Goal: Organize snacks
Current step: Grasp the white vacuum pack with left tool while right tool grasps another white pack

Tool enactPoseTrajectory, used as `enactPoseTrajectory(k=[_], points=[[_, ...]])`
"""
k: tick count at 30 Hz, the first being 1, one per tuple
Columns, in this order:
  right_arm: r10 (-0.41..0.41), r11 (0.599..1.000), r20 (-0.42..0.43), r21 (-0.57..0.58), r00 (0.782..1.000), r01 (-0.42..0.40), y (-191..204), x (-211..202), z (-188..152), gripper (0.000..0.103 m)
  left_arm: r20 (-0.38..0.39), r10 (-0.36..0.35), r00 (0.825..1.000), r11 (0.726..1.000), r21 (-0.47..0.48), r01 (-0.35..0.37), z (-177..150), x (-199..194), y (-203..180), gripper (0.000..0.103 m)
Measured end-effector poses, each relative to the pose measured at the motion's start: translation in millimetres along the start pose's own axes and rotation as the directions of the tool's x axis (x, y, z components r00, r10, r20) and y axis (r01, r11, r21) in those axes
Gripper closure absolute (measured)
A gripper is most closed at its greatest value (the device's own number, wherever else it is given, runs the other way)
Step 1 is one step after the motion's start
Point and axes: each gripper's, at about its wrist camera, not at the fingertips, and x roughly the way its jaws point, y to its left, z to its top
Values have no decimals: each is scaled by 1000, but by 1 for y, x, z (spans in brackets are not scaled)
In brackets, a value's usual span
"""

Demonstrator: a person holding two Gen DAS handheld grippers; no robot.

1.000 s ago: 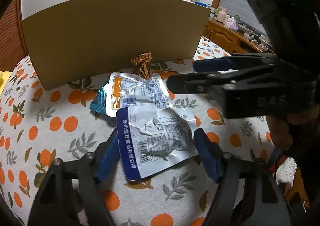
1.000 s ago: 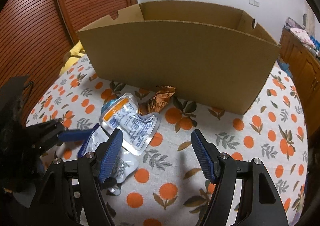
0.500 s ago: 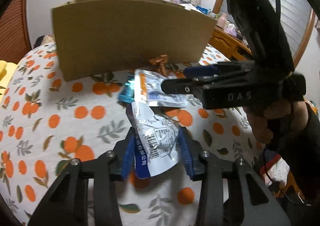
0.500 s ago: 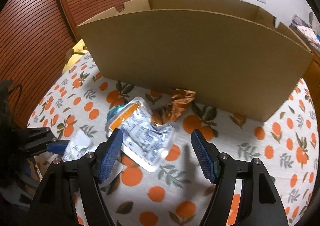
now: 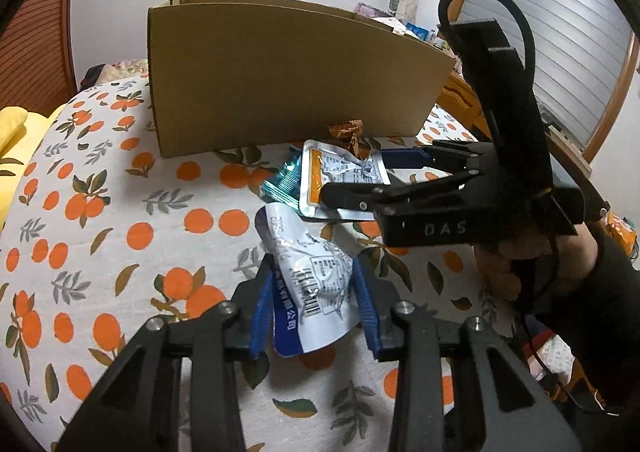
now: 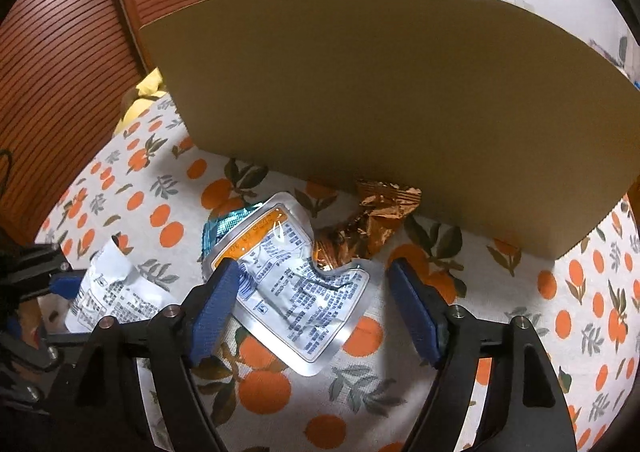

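Left gripper (image 5: 314, 302): closed on blue-edged silver pouch (image 5: 308, 284), pouch pinched between both blue pads, raised off the tablecloth (image 5: 100, 211).
Teal wrapper (image 6: 224, 223): lies flat, tucked under left edge of orange-edged pouch.
Orange-edged silver pouch (image 6: 296, 280): flat on cloth, in front of cardboard box (image 6: 380, 91), apart from it.
Right gripper (image 6: 316, 308): jaws wide, straddling orange-edged pouch; left pad over pouch's near-left edge, right pad clear of it, contact unclear.
Copper foil wrapper (image 6: 368, 223): crumpled, against box base, touching pouch's far corner.
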Motion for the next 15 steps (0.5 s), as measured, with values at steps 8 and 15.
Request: enactPoseTrajectory(k=[8,15], points=[[11,1000,11,-23,1000,-11,2,-4,-5,43,8,4,1000,1000,-18,-3,2,-1,5,67],[86,996,34,-13,996,-85,-2,-22,-14,77,12,6,1000,999,-33,-6,3,-1,11,67]])
